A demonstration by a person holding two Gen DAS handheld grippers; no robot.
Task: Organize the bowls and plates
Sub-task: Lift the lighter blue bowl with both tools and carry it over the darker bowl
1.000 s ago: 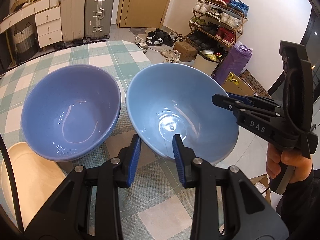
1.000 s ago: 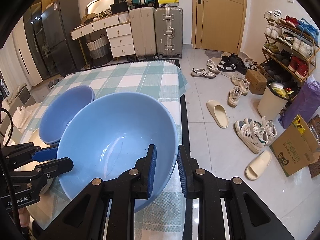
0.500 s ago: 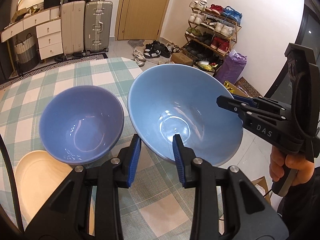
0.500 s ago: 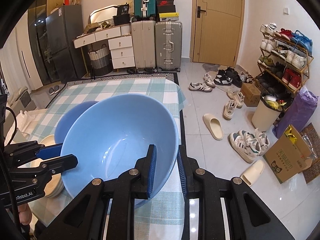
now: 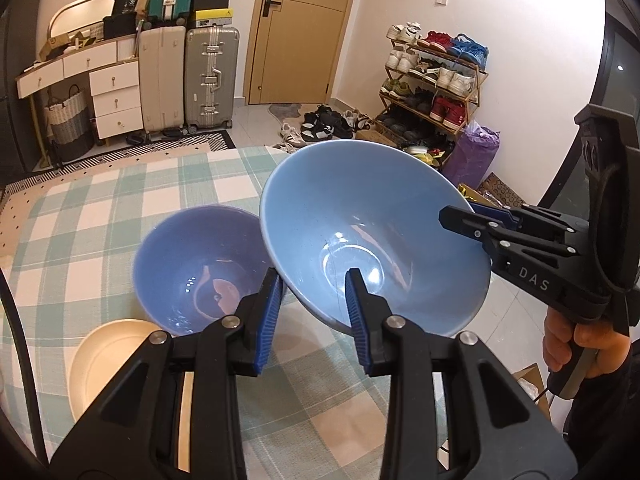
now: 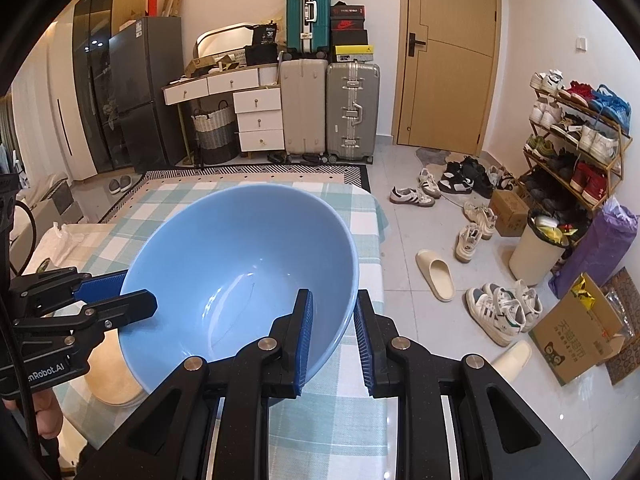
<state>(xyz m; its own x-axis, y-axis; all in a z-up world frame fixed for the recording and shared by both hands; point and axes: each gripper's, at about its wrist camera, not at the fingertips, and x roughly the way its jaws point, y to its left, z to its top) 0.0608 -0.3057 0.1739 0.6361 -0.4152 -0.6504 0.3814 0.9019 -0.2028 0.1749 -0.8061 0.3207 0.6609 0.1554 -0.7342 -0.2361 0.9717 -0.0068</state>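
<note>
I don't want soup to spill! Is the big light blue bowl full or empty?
Empty. The light blue bowl shows its bare shiny bottom in both views, with nothing inside it.

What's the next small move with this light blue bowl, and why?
Probably carry the light blue bowl sideways until it is over the darker blue bowl, then lower it in. Both the left gripper and the right gripper pinch its rim, it is off the checked tablecloth, and the darker bowl sits empty beside the cream plate.
</note>
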